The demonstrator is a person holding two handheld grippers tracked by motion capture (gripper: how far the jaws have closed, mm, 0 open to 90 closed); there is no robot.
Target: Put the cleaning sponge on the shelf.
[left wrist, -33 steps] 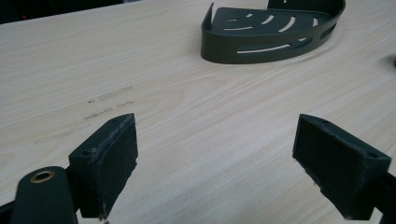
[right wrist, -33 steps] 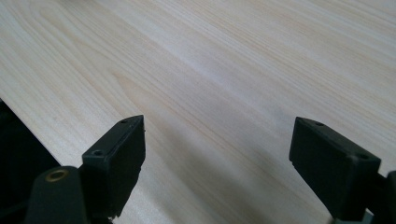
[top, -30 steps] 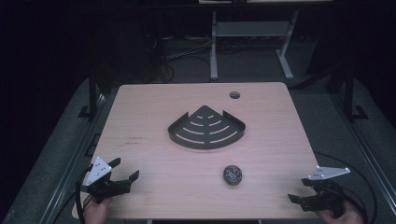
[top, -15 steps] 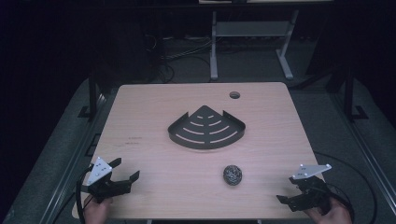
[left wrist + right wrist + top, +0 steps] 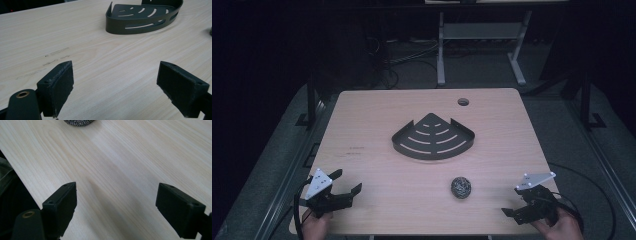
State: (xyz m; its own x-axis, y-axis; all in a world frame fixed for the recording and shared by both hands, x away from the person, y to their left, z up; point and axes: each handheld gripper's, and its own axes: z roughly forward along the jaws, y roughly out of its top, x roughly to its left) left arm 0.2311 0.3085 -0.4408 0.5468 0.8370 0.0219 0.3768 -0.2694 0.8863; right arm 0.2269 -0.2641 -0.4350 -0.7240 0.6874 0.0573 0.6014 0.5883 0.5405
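With both grippers spread empty, the right gripper [image 5: 521, 206] having just opened, I judge the steel-wool scrubber [image 5: 460, 186], lower center-right of the high view, light and springy, best pinched across its middle.

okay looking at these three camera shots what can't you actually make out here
- Steel scrubber ball: the right gripper view's top edge cuts it off, leaving a sliver.
- Corner shelf basket: the left gripper view's top edge crops its far wall.
- Faint marks on the table: too small to read in the high view.
- Person's hands: the high view's bottom edge cuts them off.
- Floor beyond the table: too dark.
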